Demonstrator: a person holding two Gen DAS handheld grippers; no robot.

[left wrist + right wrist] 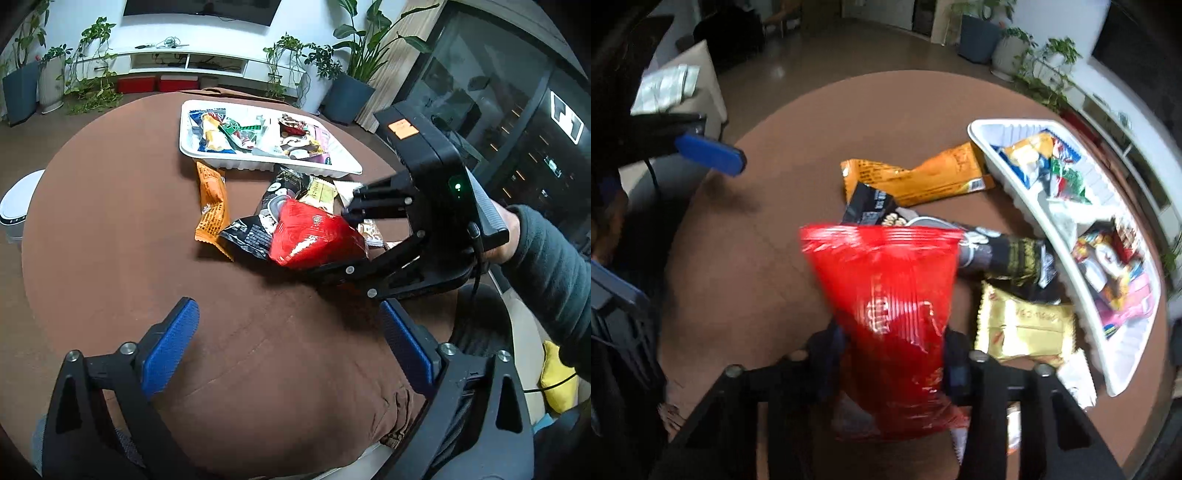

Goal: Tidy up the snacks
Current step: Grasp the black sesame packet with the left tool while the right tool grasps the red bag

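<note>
Your right tongs (892, 363) stood over a round table (110, 240) under a brown cloth, their jaws drawn in on the red packet (886, 302), one pad at each side of its lower body; the blurred wrist view made the contact look firm, though probably not yet tight. Your left tongs (291, 347) hung wide and empty over bare cloth, nearer you than the heap.

The white tray (347, 170), on the far side of the heap from both tongs, already held several wrappers in its compartments.

The red packet lay on top of the heap, directly between your right jaws. You would have judged it light, puffed with air, crinkly and slick, its contents likely brittle. A hold across the body risked crushing, so the flat crimped seam at its far end offered the safer purchase.

The black packet (1004, 254) lay under the red one and beyond it, partly pinned; a lift could have dragged it.

The orange packet (212, 203) lay between heap and tray, clear of the grip.

The gold packet (1023, 326) sat just right of your right jaws, near enough to catch the pad.
</note>
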